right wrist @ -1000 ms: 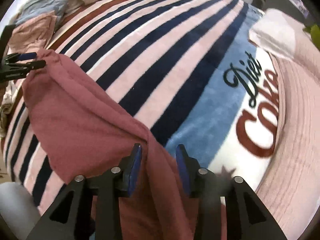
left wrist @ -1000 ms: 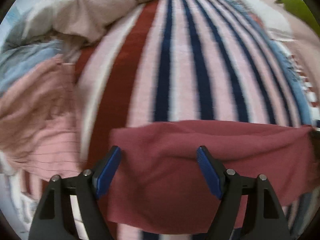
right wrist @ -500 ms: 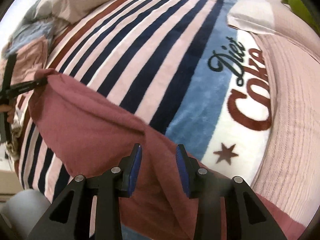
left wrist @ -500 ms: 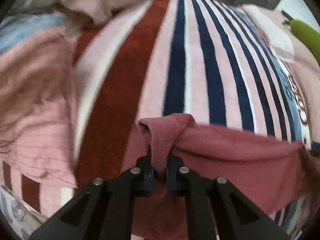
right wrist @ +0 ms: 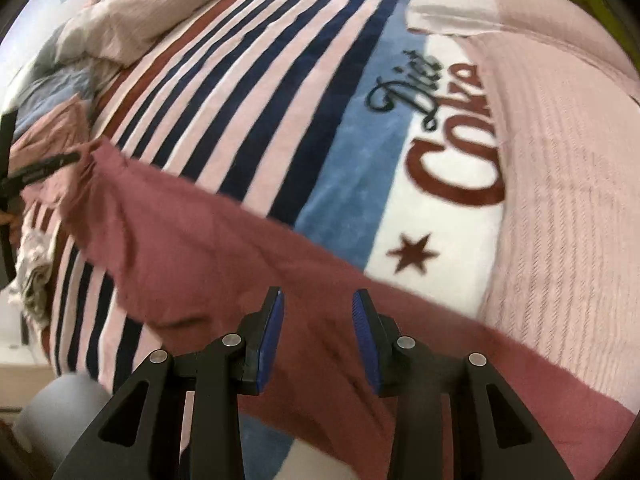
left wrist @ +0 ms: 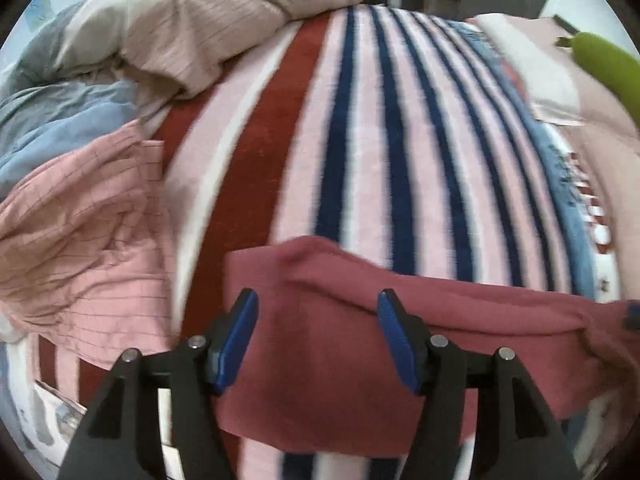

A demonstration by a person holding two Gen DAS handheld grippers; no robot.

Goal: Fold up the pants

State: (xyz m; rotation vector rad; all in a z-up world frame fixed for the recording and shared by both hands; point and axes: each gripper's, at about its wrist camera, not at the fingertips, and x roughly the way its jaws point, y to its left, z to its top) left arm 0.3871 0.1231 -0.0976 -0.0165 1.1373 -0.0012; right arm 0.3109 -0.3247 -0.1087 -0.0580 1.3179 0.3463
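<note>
The pants lie across the lower frame on the striped blanket. Left claw and right claw both stand apart, holding nothing. Smooth the fold flat before regripping. Motion blur hides the edges; the far end is cut off.

Bedroom: striped blanket on bed, rumpled duvet.
</note>
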